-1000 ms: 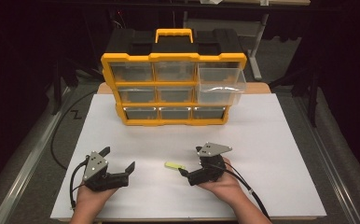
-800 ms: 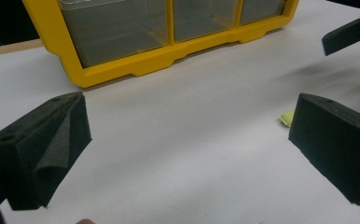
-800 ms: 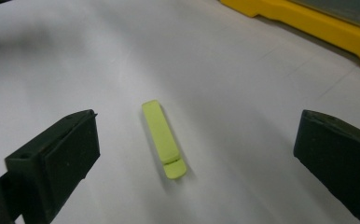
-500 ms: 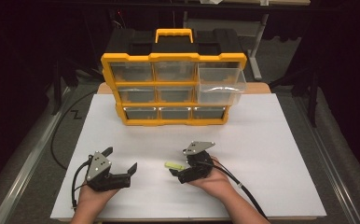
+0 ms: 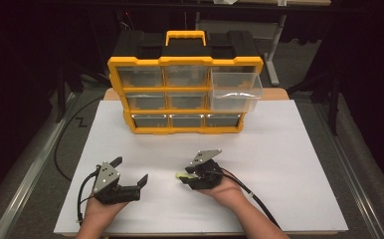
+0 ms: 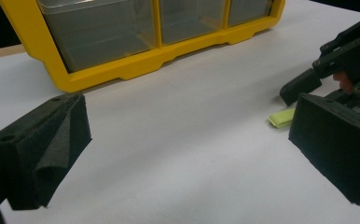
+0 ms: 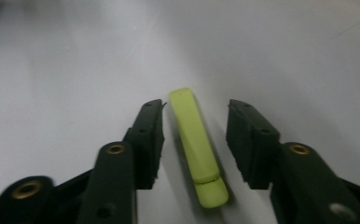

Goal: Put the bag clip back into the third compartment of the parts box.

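Straddling the yellow-green strip (image 7: 197, 148), my right gripper (image 5: 187, 175) has its fingers (image 7: 146, 140) parted either side of it, neither touching. The strip lies flat on the white surface (image 5: 299, 164), well in front of the yellow drawer cabinet (image 5: 185, 94), its long axis running along my fingers. My left gripper (image 5: 130, 172) rests beside it, spread wide and holding nothing. Bare surface lies between strip and cabinet.

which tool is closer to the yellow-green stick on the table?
Right. The right tool has its open jaws on either side of the yellow-green stick, not yet closed on it. The left tool sits open, off to the stick's left on the white tabletop.
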Available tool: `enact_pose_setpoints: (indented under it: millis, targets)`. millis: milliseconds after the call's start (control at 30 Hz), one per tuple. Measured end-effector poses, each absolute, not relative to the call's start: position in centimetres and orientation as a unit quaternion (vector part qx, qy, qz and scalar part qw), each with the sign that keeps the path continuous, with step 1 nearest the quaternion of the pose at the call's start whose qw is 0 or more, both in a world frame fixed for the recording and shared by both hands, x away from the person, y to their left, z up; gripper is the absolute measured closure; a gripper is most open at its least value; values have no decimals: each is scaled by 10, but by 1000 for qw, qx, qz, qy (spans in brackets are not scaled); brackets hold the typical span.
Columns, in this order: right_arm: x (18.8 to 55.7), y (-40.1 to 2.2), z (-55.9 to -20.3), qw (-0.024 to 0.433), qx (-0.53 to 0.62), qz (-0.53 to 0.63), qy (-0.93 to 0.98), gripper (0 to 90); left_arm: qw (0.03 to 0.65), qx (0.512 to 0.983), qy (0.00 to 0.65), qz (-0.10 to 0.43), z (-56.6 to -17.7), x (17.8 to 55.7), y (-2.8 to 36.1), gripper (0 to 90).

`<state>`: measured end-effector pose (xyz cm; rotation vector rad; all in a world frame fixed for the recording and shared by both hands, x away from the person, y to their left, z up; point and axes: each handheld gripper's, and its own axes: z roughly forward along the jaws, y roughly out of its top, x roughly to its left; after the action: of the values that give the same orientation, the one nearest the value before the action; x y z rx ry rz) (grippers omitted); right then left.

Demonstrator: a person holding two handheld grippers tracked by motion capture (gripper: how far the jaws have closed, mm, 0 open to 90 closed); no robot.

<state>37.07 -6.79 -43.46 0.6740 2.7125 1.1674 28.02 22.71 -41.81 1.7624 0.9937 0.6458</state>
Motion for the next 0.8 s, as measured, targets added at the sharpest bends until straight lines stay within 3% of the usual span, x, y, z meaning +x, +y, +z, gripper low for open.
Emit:
enact_pose_setpoints:
  millis: [167, 200, 500, 800]
  targets:
    - [370, -62, -435, 61, 198, 376, 903, 706, 495, 717, 415, 262, -418, 282, 229, 4]
    - [370, -59, -435, 72, 190, 369, 907, 771, 496, 716, 415, 261, -419, 282, 229, 4]
    - [367, -57, -426, 67, 178, 352, 917, 790, 500, 719, 410, 258, -420, 283, 228, 3]
    - [358, -85, -405, 65, 182, 326, 925, 790, 506, 716, 405, 259, -419, 282, 226, 4]
